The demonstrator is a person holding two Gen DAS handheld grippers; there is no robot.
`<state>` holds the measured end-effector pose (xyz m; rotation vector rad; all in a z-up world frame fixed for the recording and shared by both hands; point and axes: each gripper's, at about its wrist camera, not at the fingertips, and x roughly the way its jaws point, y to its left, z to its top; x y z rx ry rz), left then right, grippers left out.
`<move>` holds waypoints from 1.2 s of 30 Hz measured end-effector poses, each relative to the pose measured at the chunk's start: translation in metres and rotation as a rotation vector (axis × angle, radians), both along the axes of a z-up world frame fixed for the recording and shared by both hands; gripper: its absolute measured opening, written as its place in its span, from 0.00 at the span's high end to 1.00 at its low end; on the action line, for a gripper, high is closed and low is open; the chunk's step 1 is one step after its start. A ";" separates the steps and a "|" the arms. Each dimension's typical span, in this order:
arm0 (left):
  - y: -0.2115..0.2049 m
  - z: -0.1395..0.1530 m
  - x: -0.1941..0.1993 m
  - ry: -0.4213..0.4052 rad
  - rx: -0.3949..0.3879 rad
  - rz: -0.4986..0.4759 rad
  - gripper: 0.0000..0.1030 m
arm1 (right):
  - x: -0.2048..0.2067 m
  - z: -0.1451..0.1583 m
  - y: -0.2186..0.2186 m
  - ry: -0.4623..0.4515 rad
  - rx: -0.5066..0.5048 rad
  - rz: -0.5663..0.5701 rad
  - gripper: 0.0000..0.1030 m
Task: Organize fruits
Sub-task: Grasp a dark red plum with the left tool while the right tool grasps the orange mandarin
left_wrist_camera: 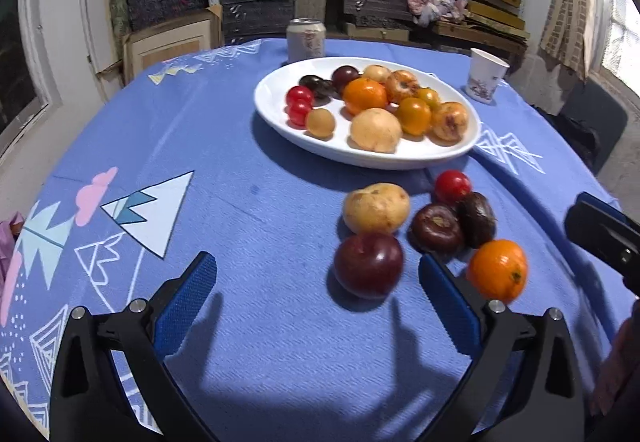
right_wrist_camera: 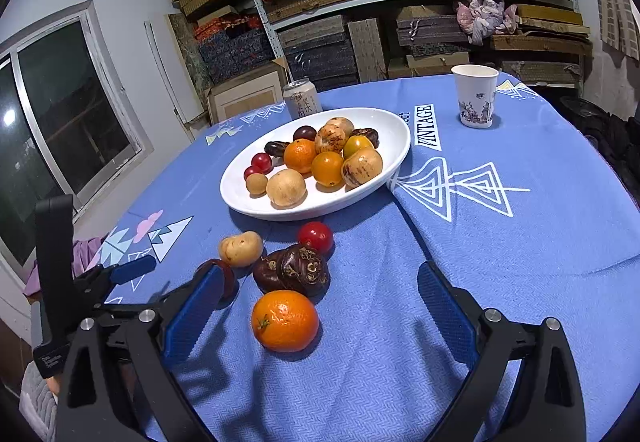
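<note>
while six fruits lie loose on the tablecloth [left_wrist_camera: 256, 202] near the table's near edge, both tongs hover spread and empty.
the left gripper [left_wrist_camera: 316, 284] faces the dark plum [left_wrist_camera: 369, 264]; the right gripper [right_wrist_camera: 320, 302] faces the mandarin [right_wrist_camera: 285, 320]. a glancing close could likely roll either round fruit toward the edge. the white plate [right_wrist_camera: 394, 134] holds mandarins, cherry tomatoes and more.

You have bare tabletop [left_wrist_camera: 248, 202] to the left of the loose fruit cluster [left_wrist_camera: 436, 226], clear up to the white plate [left_wrist_camera: 280, 114]. Behind the plate, a can [left_wrist_camera: 306, 38] and a paper cup [left_wrist_camera: 486, 76] block the far edge. Right of the cluster, your right gripper [left_wrist_camera: 600, 238] crowds the orange [left_wrist_camera: 497, 269].
</note>
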<state>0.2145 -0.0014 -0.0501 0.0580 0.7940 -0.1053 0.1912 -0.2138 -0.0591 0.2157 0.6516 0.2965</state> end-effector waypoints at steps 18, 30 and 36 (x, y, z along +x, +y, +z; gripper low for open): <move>0.015 -0.005 0.010 0.032 -0.006 0.077 0.04 | 0.000 0.000 0.002 0.002 -0.015 0.022 0.04; -0.004 -0.019 0.016 0.108 -0.020 -0.048 0.39 | -0.005 0.001 0.012 -0.040 -0.067 0.057 0.04; 0.009 -0.021 0.009 0.153 -0.081 -0.049 0.40 | -0.004 -0.001 0.013 -0.032 -0.069 0.060 0.04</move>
